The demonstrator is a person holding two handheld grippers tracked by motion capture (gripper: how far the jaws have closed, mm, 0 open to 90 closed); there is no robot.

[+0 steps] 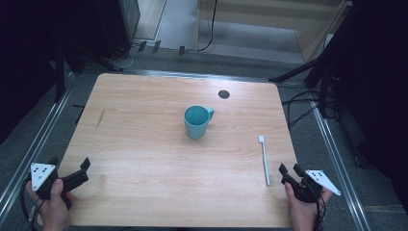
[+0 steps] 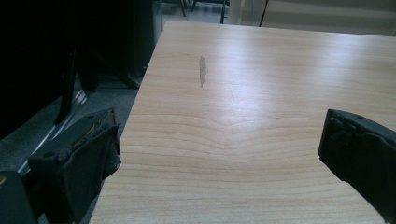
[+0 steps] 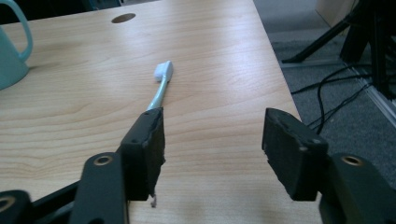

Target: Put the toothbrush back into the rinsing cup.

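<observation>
Near left corner of the table (image 1: pixel 144 96): left gripper (image 1: pixel 85 166) held in the person's left hand (image 1: pixel 50 204), jaws parted with nothing between them. In the left gripper view the two black jaws stand wide, bare wood between them; a grey smear (image 2: pixel 202 71) on the tabletop lies farther off, near the left edge. The left jaw hangs over the table's edge, above the floor.

Centre of table: a teal mug (image 1: pixel 197 121), upright, handle turned to the far right. Well apart from both grippers. The right gripper view catches its handle and side (image 3: pixel 11 51) at the left edge.

Beyond the mug, far right of centre: a dark round hole (image 1: pixel 223 94) in the tabletop.

Right side: a white toothbrush (image 1: pixel 264 159) lies flat on the wood, head at the far end, handle running toward the near edge. Its near end sits just beside the right gripper (image 1: pixel 289 172).

Near right corner: right gripper in the person's right hand (image 1: pixel 303 207), jaws released, about half apart, gripping nothing. In the right gripper view the toothbrush (image 3: pixel 161 84) runs away from behind the left jaw, outside the gap; bare table lies between the pads.

Right of the table: grey floor, black cables (image 1: pixel 300 108) and stand legs.
</observation>
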